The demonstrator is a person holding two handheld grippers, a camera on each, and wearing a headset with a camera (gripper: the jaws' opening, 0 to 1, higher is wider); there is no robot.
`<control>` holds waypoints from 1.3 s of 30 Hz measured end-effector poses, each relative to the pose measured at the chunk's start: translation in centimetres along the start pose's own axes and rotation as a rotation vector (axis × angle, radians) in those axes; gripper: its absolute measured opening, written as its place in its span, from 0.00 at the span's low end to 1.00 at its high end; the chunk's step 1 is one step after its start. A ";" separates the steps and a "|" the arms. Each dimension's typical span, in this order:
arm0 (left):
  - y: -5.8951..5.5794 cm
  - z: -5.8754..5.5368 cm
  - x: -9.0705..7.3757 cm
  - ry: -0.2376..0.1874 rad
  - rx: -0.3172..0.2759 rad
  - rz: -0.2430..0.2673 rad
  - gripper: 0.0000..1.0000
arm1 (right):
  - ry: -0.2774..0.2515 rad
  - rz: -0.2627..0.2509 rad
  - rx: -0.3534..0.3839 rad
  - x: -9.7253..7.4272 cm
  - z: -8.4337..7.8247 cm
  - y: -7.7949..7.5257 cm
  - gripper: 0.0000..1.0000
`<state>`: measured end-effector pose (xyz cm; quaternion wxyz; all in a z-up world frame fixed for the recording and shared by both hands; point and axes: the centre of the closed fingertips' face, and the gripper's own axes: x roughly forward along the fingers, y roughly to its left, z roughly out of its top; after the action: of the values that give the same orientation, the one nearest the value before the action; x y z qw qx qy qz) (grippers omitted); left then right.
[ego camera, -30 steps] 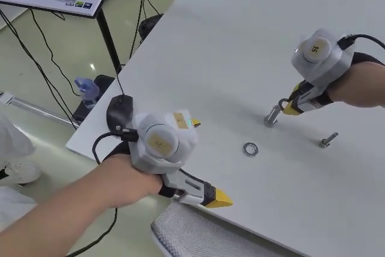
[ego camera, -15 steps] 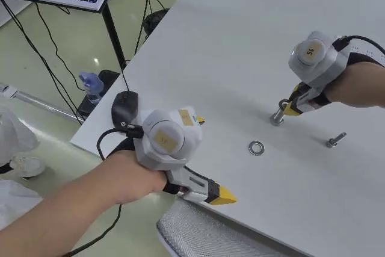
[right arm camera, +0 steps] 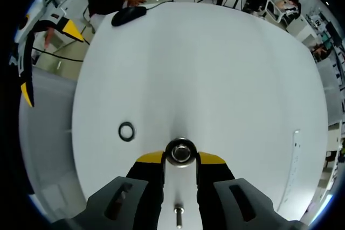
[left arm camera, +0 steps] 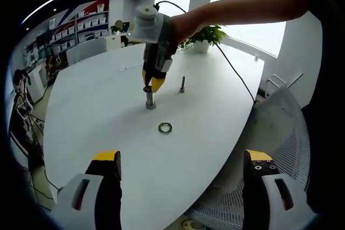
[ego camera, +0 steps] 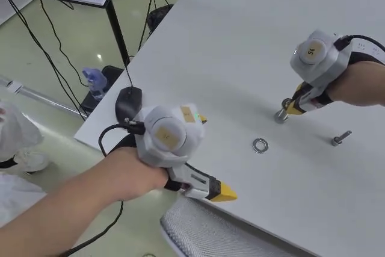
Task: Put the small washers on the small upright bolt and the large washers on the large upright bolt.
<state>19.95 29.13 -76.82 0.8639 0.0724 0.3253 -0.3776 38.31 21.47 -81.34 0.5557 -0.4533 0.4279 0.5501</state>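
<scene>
- Steel on steel is the worry; the right gripper (right arm camera: 180, 158) has its jaws drawn narrow on a large washer (right arm camera: 180, 151), pinched by the rim right at the top of the large bolt (ego camera: 281, 114); whether the hole is already over the thread I cannot tell
- If the ring is tilted when let go, it may catch on the bolt tip, hop off and roll; a sideways nudge from the yellow tips could also topple the bolt, which seems to stand loose on its head
- Spread wide and holding nothing, the left gripper (left arm camera: 180, 160) hangs at the near edge of the white table (ego camera: 228, 40), above a mesh chair back (ego camera: 186, 230)
- One loose washer (ego camera: 260, 145) lies flat between the two grippers, near the large bolt; its size I cannot judge; flat on a smooth top it will likely be hard to get a tip under, and a push could slide it toward that near edge and off
- On the right gripper's side, apart from the large bolt, stands the small bolt (ego camera: 340, 139); a careless swing on the way out could knock it
- Room is generous; the far stretch of the table is bare; a mouse (ego camera: 127, 102) with its cable sits at the left corner, well apart from the work
</scene>
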 end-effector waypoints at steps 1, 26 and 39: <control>0.0 0.0 0.0 0.000 -0.002 0.000 0.94 | 0.005 0.000 -0.002 0.1 -0.1 0.0 0.22; 0.0 -0.9 -0.5 0.014 -0.018 -0.002 0.91 | 0.022 0.003 0.003 2.5 -0.7 -0.5 0.22; 0.0 -1.1 -0.5 0.016 -0.021 -0.008 0.90 | 0.044 0.005 0.002 3.7 -1.2 -0.2 0.22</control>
<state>19.15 29.80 -77.35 0.8605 0.0650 0.3366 -0.3768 38.62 21.10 -85.22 0.5452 -0.4638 0.4416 0.5409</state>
